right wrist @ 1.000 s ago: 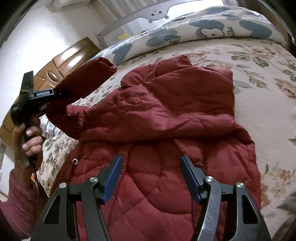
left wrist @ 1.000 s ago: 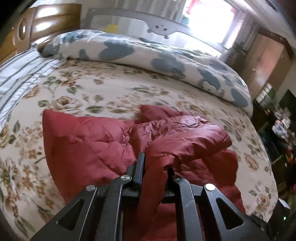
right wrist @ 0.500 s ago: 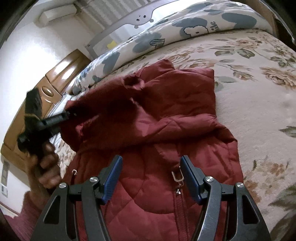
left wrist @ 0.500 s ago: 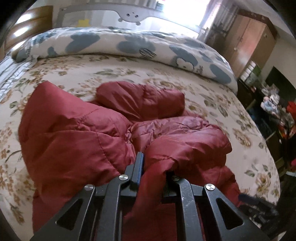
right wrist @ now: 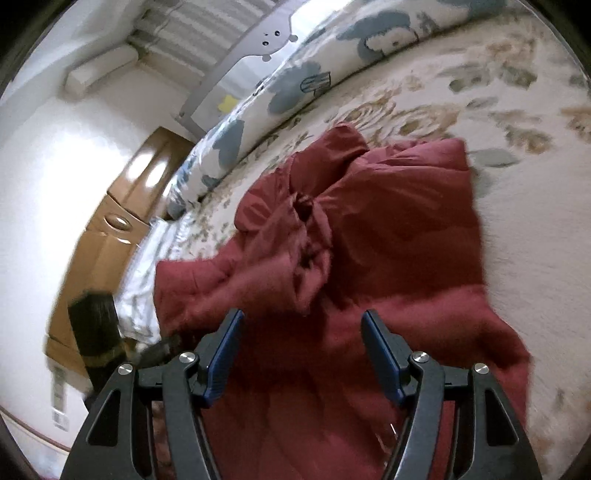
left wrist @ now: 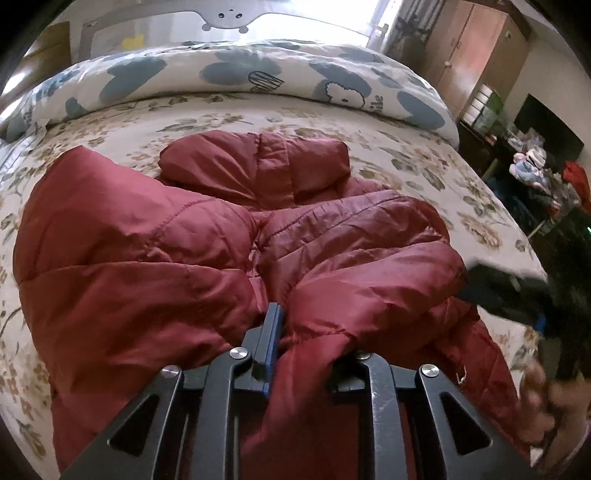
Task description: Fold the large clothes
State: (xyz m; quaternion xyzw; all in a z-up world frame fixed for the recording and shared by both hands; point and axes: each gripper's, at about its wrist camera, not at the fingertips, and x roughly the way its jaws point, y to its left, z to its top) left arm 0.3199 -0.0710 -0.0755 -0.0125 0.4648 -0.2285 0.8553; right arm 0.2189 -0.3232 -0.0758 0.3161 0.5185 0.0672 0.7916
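A dark red quilted puffer jacket (left wrist: 155, 266) lies on the floral bed sheet (left wrist: 424, 162), hood toward the far side. My left gripper (left wrist: 306, 332) is shut on a sleeve (left wrist: 369, 280) of the jacket, which is folded across the jacket's front. The jacket also shows in the right wrist view (right wrist: 399, 236), blurred. My right gripper (right wrist: 301, 350) is open and empty, hovering over the jacket's lower part. The right gripper also shows blurred at the right edge of the left wrist view (left wrist: 517, 291).
A rolled white quilt with blue patches (left wrist: 240, 74) lies along the far side of the bed, under a grey bed rail (left wrist: 229, 18). A wooden headboard (right wrist: 122, 221) stands at the left. A wardrobe (left wrist: 476, 51) and clutter stand at the right.
My left gripper carried the sleeve inward across the jacket and lower. My right gripper swung left and stayed open over the jacket's lower part.
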